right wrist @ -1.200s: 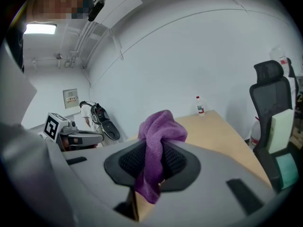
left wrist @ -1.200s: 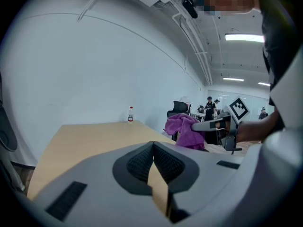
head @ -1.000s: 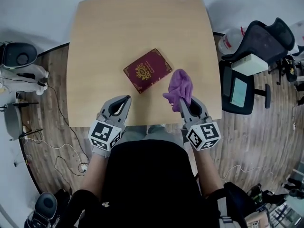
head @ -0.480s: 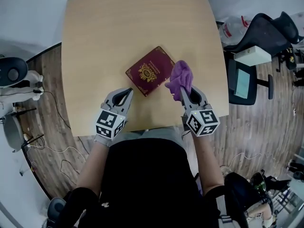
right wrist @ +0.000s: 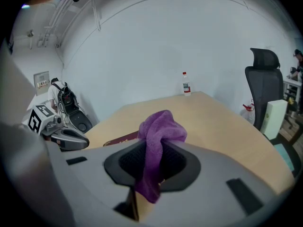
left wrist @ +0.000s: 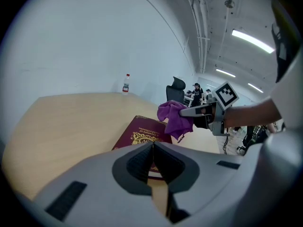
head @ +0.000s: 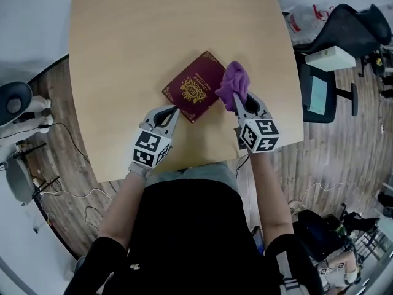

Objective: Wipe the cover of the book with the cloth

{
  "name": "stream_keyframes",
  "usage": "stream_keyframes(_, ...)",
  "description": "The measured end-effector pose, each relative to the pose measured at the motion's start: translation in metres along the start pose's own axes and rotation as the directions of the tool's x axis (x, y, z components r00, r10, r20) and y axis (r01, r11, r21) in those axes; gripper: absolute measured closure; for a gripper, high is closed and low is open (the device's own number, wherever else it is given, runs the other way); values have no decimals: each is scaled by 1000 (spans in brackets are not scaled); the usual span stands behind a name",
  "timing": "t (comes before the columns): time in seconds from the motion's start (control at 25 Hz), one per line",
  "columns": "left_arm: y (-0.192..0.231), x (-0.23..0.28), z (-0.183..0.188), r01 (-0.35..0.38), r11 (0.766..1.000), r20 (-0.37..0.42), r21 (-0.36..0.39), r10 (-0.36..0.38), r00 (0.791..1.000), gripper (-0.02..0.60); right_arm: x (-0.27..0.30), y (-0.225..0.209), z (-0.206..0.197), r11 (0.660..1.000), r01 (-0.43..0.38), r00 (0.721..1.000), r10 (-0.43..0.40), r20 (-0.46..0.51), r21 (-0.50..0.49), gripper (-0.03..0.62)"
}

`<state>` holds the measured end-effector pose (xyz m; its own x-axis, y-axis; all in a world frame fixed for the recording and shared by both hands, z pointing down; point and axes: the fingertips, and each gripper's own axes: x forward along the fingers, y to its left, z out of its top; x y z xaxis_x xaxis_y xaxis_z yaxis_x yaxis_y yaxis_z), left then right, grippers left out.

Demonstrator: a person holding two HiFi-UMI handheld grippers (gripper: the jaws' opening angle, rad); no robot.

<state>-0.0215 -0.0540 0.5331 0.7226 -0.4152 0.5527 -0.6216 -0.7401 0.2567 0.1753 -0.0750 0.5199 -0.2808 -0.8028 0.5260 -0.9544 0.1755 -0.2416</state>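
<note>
A dark red book (head: 193, 86) with a gold crest lies flat near the middle of the wooden table (head: 123, 54). My right gripper (head: 237, 101) is shut on a purple cloth (head: 232, 83), and the bunched cloth hangs at the book's right edge. In the right gripper view the cloth (right wrist: 158, 141) is pinched between the jaws, with a strip of the book (right wrist: 118, 139) behind it. My left gripper (head: 173, 110) is shut with nothing in it, its tips at the book's near left corner. The book (left wrist: 142, 135) and cloth (left wrist: 175, 118) also show in the left gripper view.
A small bottle (right wrist: 186, 83) stands at the table's far edge. A black office chair (head: 347, 32) with a white box on it stands right of the table. Cables and equipment (head: 24, 109) lie on the wooden floor to the left.
Both grippers have moved forward over the table toward the book. The cloth now reaches the book's right edge, and the left gripper's tips have come up to its near corner.
</note>
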Motion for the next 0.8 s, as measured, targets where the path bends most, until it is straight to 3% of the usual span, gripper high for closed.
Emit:
stream_keyframes(0.52, 45, 31, -33, -3, 999, -73, -40, 0, 997, 561, 50, -26, -26, 996, 55, 994, -62, -92, -68, 511)
stream_keyframes(0.8, 46, 36, -34, 22, 995, -30, -97, -25, 999, 563, 56, -29, -36, 995, 62, 992, -70, -103, -78, 511)
